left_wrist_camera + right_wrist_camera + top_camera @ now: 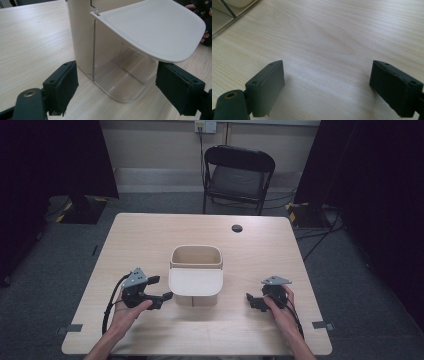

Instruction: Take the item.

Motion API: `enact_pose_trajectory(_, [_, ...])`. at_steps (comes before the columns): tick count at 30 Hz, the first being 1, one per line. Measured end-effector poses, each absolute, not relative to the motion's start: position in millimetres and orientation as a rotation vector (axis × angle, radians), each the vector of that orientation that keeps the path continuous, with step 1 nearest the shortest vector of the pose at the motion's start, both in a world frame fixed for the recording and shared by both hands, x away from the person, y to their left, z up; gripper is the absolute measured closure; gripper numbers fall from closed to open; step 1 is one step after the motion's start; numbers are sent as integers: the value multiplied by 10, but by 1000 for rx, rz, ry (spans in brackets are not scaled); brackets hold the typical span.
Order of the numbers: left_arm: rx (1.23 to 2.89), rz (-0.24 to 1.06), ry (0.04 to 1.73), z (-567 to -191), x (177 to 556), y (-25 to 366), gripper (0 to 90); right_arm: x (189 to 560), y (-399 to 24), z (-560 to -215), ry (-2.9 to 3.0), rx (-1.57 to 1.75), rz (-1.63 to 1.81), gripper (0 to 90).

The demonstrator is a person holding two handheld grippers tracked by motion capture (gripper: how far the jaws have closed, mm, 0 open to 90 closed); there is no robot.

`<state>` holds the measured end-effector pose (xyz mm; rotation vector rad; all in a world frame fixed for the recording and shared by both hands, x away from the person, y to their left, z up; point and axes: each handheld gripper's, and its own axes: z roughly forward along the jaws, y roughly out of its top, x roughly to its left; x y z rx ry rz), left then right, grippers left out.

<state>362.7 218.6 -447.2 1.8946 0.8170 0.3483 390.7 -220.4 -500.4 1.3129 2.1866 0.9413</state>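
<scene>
A cream bin (196, 257) with an open top stands upright in the middle of the wooden table (150, 235). Its white lid (195, 282) juts out flat toward me over a clear front section. My left gripper (162, 288) is open just left of the lid, apart from it. In the left gripper view its jaws (117, 75) stand wide on either side of the clear section (120, 80), under the lid (155, 27). My right gripper (255, 292) is open to the right of the bin, over bare wood (327, 72), with nothing between its jaws.
A black folding chair (239, 175) stands behind the table. A dark round cable hole (237, 228) sits near the far edge. Dark curtains hang at both sides. The bin's corner (227, 10) shows at the upper left of the right gripper view.
</scene>
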Motion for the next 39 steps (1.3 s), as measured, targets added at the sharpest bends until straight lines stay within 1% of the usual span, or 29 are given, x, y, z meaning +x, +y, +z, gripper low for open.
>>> enact_pose_trajectory(16, [1884, 355, 805, -4444, 3600, 2175, 206, 3907, -2204, -5004, 2187, 1312, 941, 118])
enact_pose_trajectory(26, [1884, 342, 791, -4416, 3597, 2134, 207, 3908, -2204, -5004, 2188, 1312, 941, 117])
enact_pose_trajectory(28, [1894, 344, 777, -4402, 3598, 2125, 214, 3909, -2204, -5004, 2188, 1312, 941, 117])
enact_pose_trajectory(29, [1893, 343, 766, -4396, 3594, 2111, 245, 3908, -2204, -5004, 2188, 1312, 941, 117])
enact_pose_trajectory(39, [1880, 348, 760, -4357, 3597, 2096, 230, 3908, -2204, -5004, 2188, 1312, 941, 118])
